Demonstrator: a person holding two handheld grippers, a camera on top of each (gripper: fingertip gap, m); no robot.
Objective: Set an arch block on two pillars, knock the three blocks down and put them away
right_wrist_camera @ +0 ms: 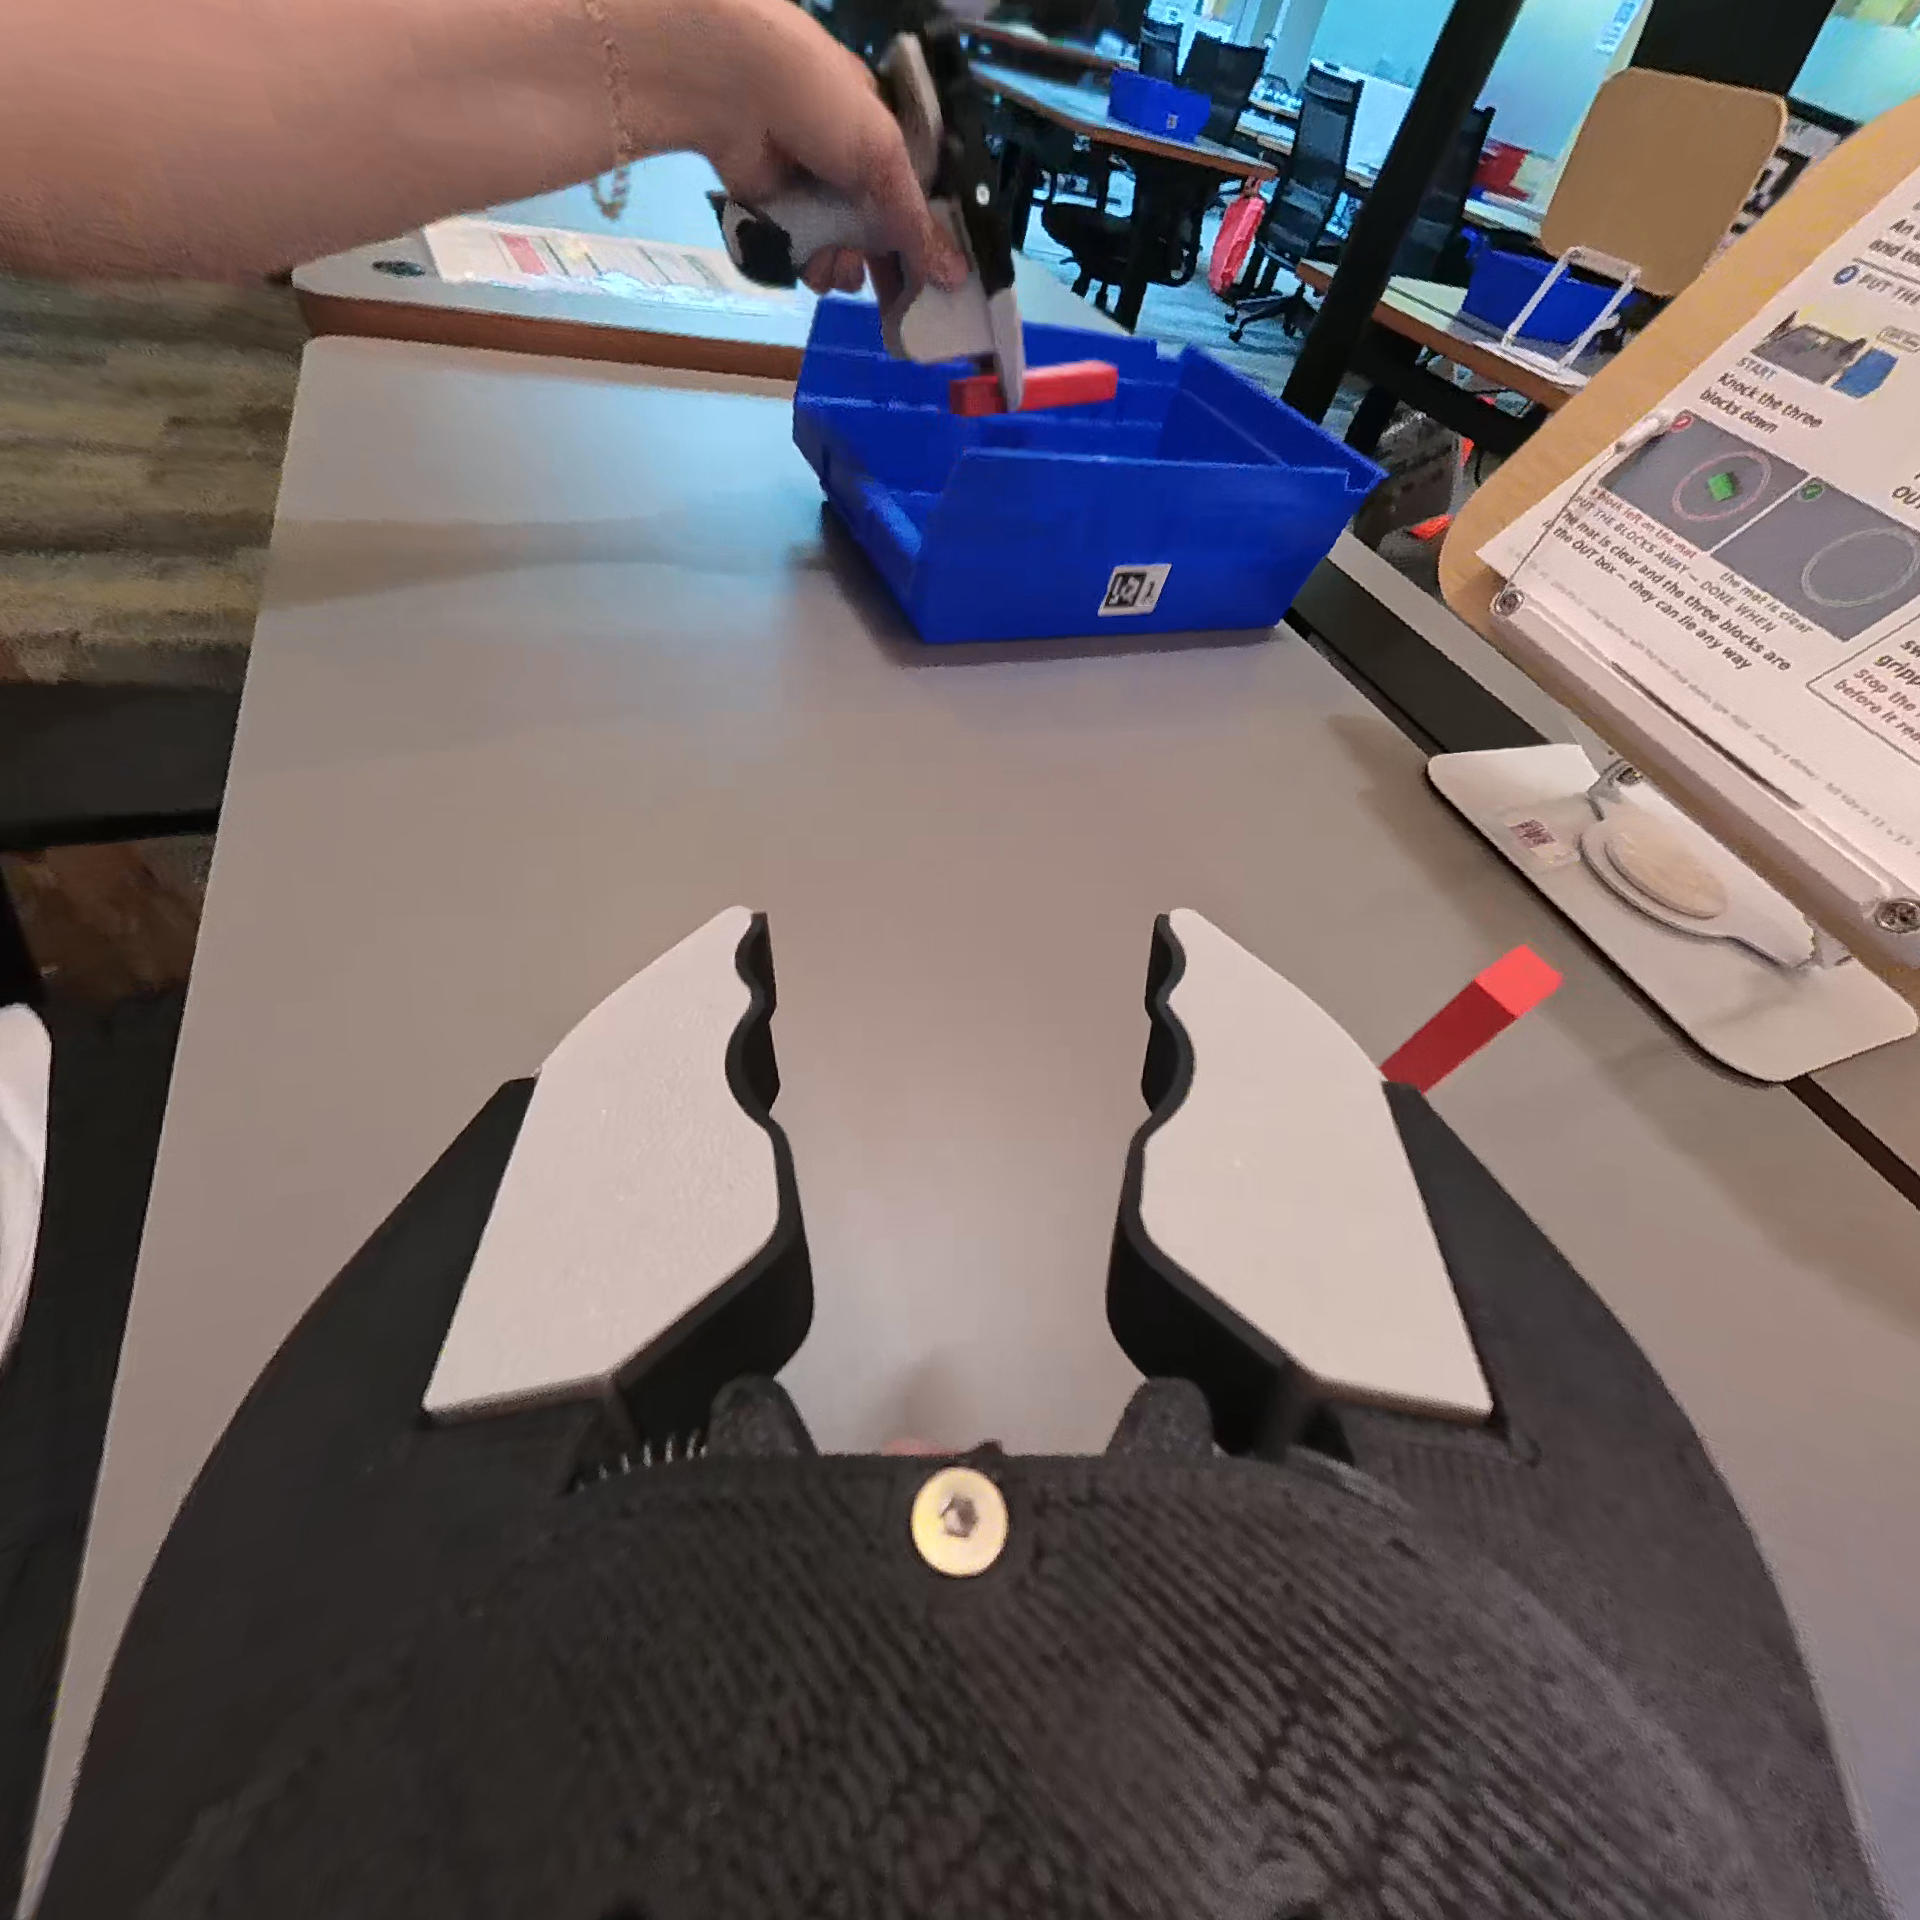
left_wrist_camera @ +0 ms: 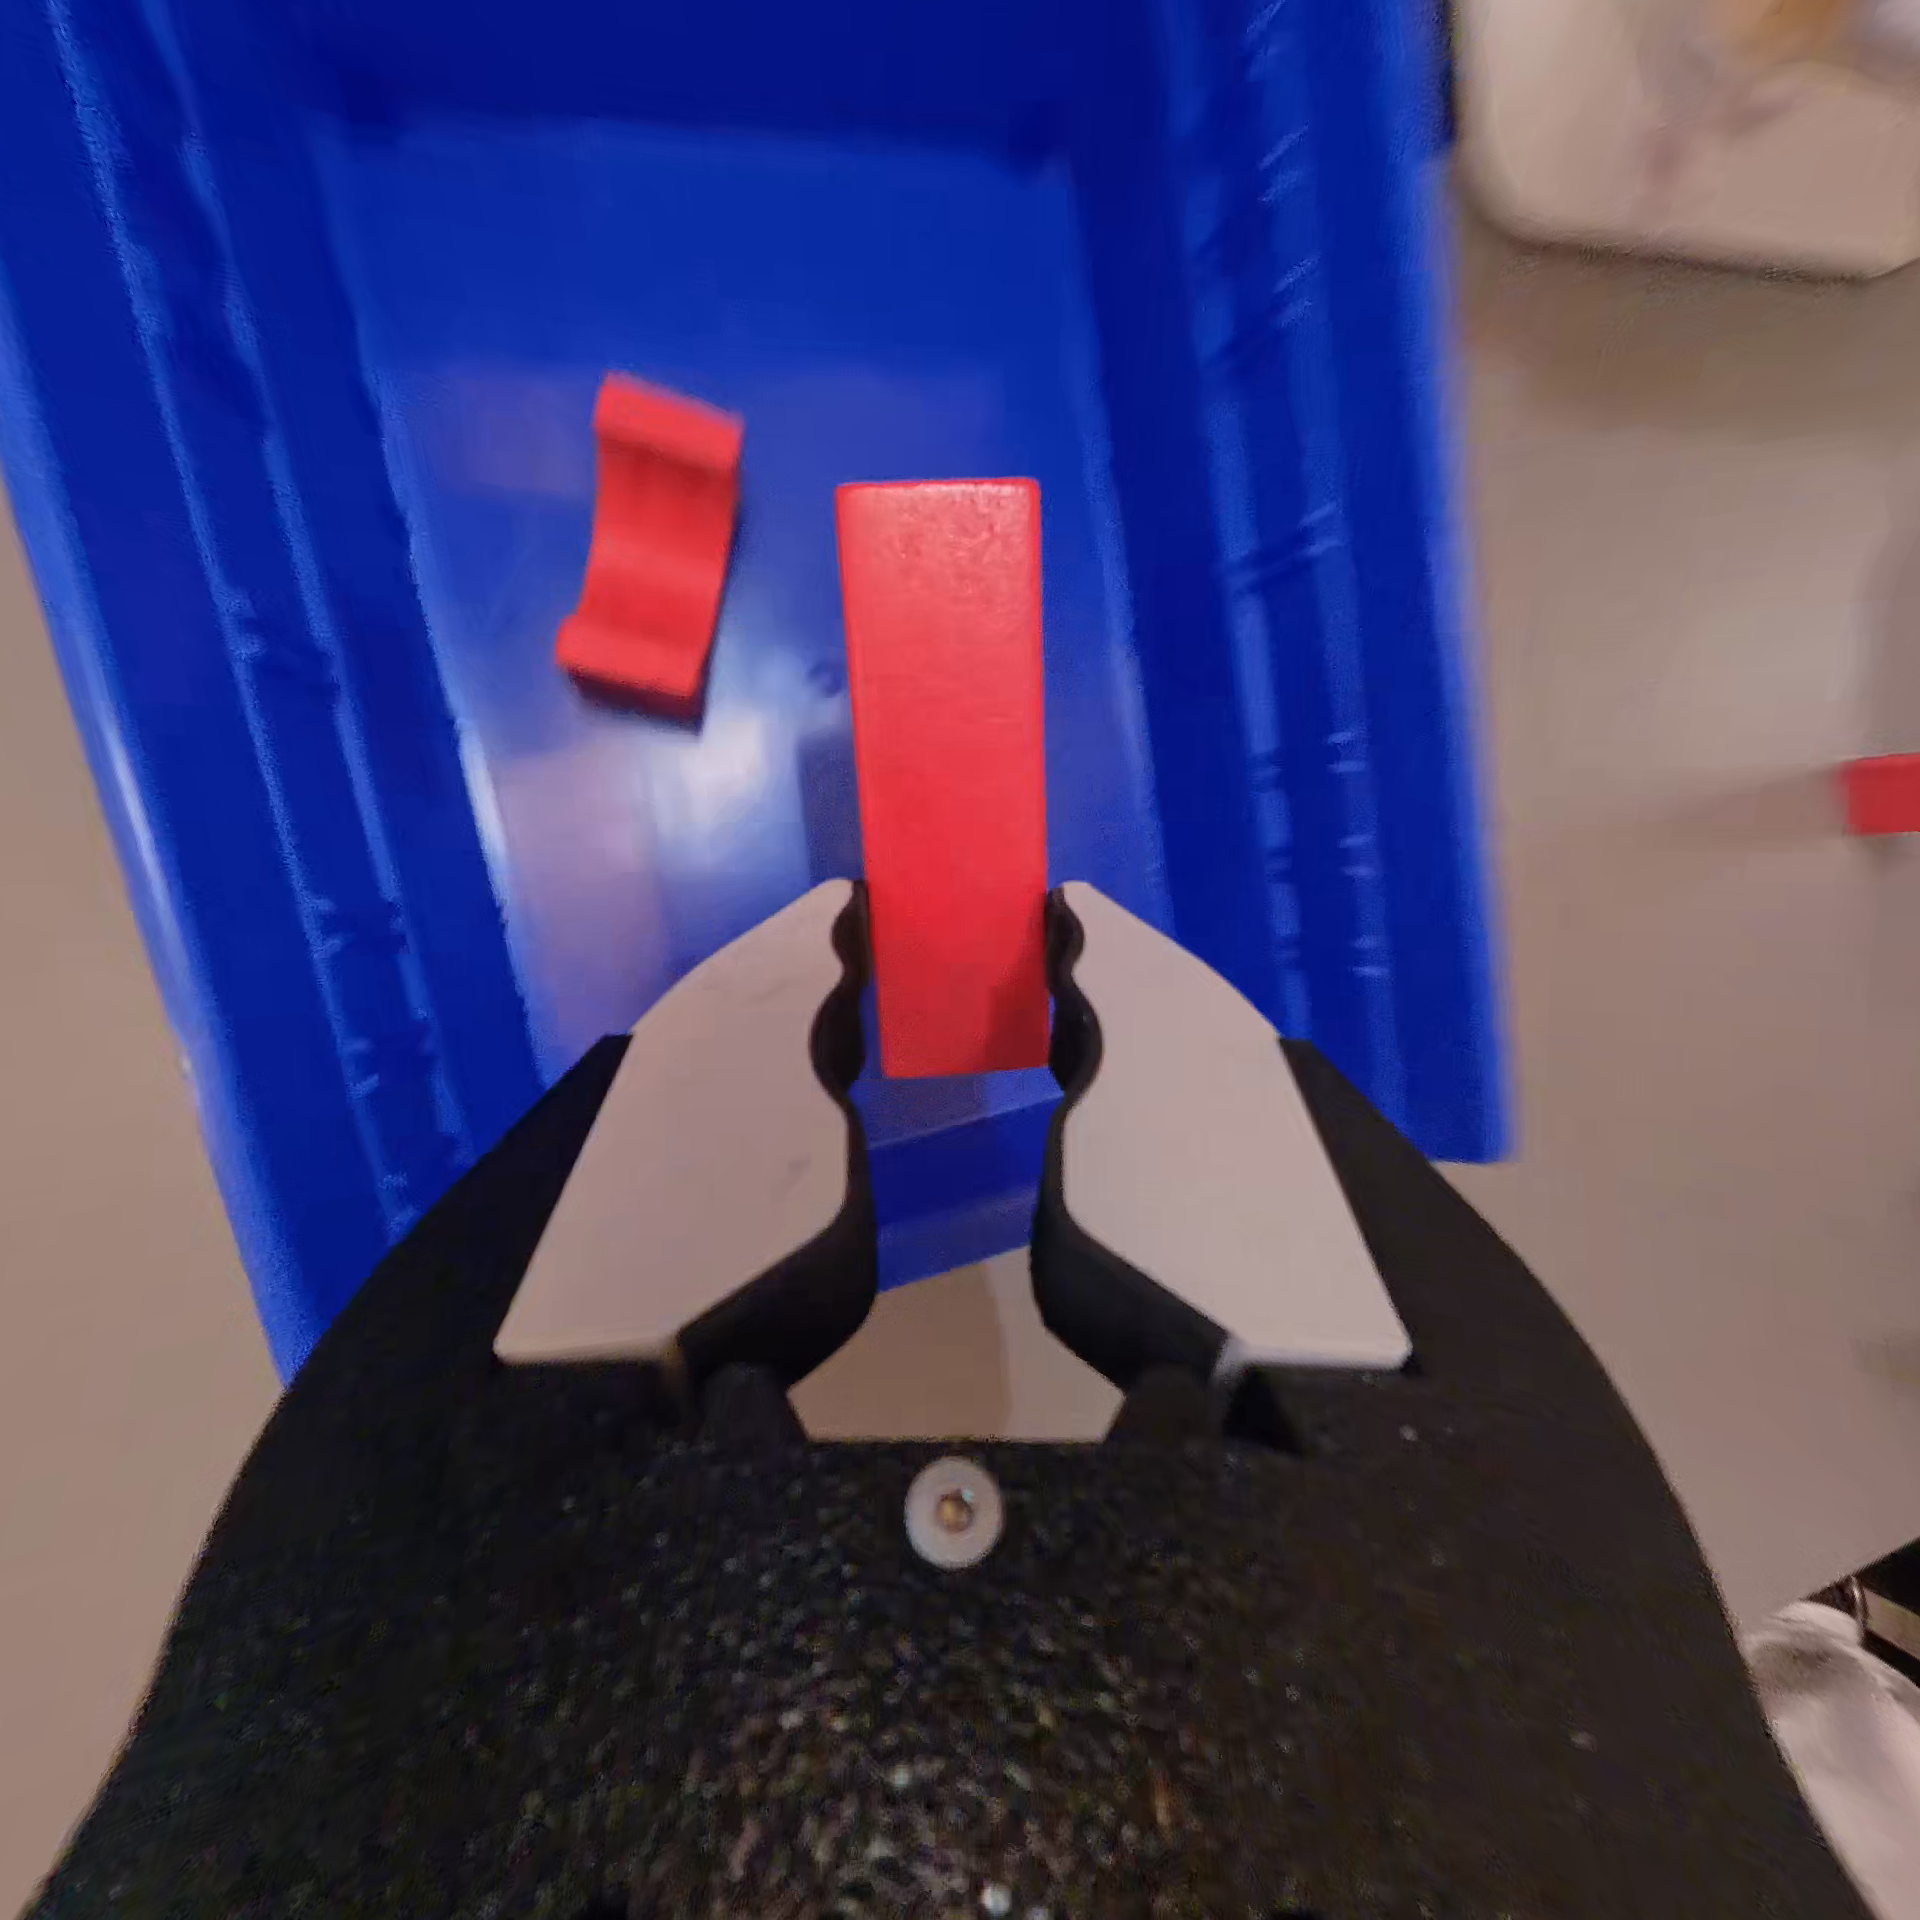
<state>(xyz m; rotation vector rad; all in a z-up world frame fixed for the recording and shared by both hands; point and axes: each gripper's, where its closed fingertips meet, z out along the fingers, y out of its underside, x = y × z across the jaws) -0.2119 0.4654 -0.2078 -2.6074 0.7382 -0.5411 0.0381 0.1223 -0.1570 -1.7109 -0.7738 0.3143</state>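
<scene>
My left gripper [left_wrist_camera: 954, 904] is shut on a long red block [left_wrist_camera: 940, 727] and holds it above the open blue bin [left_wrist_camera: 260, 644]. A red arch-shaped block [left_wrist_camera: 649, 545] lies on the bin's floor, left of the held block. In the right wrist view the left gripper [right_wrist_camera: 997, 364] hangs over the same blue bin [right_wrist_camera: 1039, 551] with the red block [right_wrist_camera: 1070, 387] level across its top. My right gripper [right_wrist_camera: 961, 945] is open and empty, low over the grey table [right_wrist_camera: 623, 727]. Another long red block [right_wrist_camera: 1475, 1018] lies on the table just right of its right finger.
A tilted board with an instruction sheet [right_wrist_camera: 1714, 540] on a white stand [right_wrist_camera: 1662, 935] sits at the table's right edge. A person's hand and forearm [right_wrist_camera: 416, 125] hold the left gripper. More tables, chairs and blue bins stand behind. A red block end [left_wrist_camera: 1881, 795] shows at right. Spacing between my two grippers at the tips: around 45 cm.
</scene>
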